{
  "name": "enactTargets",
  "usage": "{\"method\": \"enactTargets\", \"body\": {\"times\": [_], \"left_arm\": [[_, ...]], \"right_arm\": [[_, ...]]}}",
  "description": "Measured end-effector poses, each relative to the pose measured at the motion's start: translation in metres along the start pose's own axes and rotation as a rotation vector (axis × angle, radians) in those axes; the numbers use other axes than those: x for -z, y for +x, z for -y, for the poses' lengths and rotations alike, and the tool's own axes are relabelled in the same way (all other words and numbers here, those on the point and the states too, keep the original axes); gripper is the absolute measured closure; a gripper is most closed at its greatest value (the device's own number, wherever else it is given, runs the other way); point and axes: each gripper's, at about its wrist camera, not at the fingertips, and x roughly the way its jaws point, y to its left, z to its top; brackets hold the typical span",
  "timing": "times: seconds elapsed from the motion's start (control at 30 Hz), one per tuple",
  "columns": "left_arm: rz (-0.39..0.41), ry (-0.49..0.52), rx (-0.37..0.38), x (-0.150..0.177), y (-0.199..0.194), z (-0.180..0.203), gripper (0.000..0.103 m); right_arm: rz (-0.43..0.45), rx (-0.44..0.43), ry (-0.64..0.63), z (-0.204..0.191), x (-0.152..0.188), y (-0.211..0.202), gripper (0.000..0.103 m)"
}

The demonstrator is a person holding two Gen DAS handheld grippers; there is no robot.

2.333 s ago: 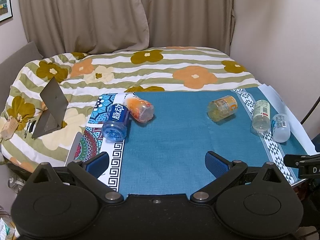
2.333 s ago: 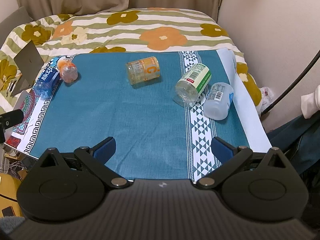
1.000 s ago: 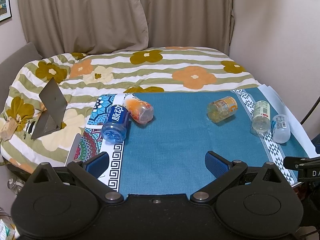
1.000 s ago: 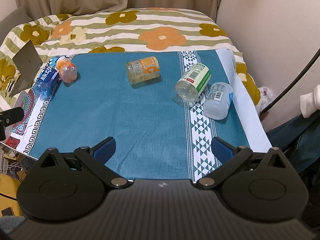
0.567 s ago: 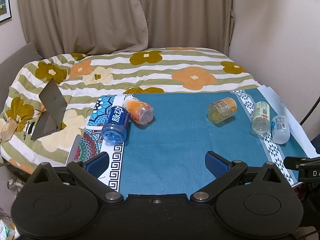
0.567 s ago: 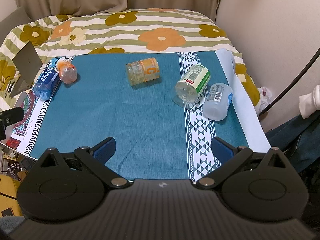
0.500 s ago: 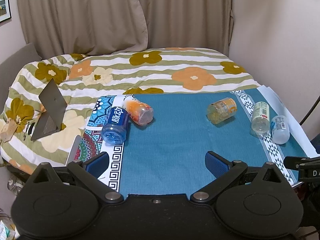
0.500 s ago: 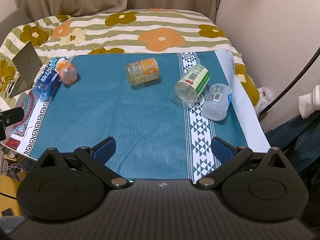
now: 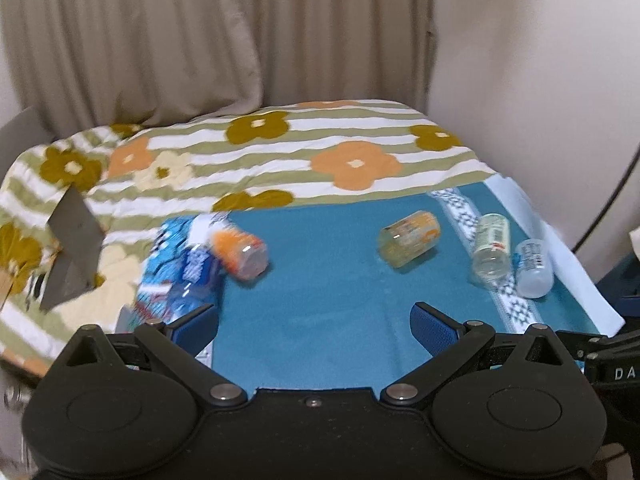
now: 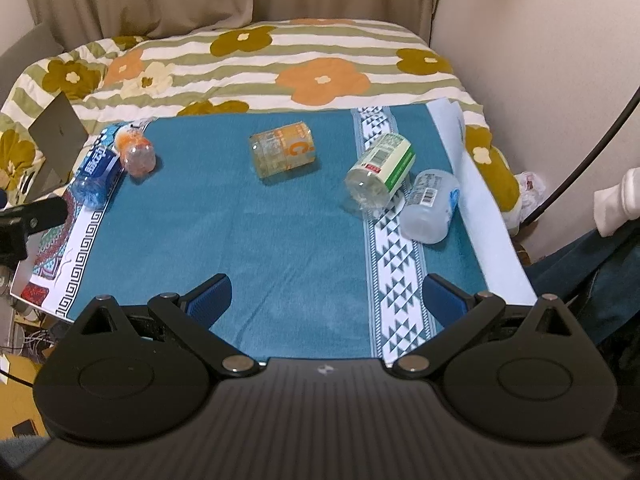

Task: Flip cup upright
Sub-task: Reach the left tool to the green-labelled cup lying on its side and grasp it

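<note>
Now orange cup [image 10: 283, 155] lies sideways, axis running left-right, base toward cam's left; both tongs [image 9: 314, 318] [image 10: 326, 294] apart.

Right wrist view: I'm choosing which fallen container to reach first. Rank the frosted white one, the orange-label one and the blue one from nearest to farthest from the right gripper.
1. Frosted white container, right, beside the patterned strip.
2. Orange-label container, centre of the blue cloth.
3. Blue container, far left edge.

The right gripper is open, holding nothing.
</note>
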Motion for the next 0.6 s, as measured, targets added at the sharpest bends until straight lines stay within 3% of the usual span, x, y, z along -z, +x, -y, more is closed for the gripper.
{"method": "enactTargets", "body": {"times": [0.23, 0.6], "left_arm": [[0.014, 0.144, 0.098, -0.041, 0.026, 0.04, 0.0], [-0.081, 0.313, 0.272, -0.087, 0.113, 0.119, 0.0]], "right_arm": [[0.006, -0.002, 0.059, 0.03, -0.007, 0.005, 0.0], [-0.002, 0.067, 0.065, 0.076, -0.019, 0.05, 0.0]]}}
